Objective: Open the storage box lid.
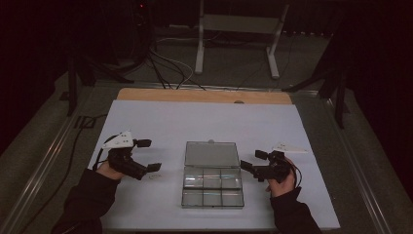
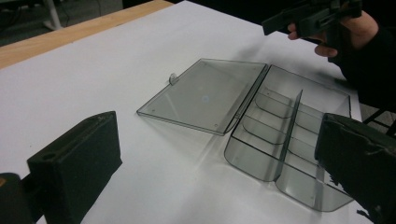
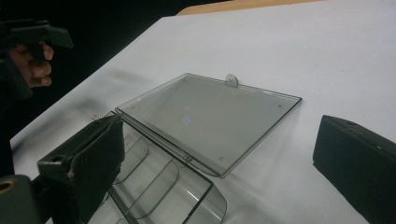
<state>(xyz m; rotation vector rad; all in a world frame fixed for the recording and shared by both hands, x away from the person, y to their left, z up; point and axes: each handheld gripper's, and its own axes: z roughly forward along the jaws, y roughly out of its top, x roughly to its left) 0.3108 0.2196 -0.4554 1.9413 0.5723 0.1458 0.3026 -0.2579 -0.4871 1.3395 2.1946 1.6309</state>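
Centrally, between the left gripper and the right gripper, a clear plastic compartment box is seen on the white table sheet, its lid laid flat open. Both grippers are held wide apart, empty, just beside the box without touching it.

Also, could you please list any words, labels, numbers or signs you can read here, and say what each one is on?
None can be read. The clear box, its open lid, the white sheet and both grippers' jaws bear no print. A small item by the left gripper is too small to make out.
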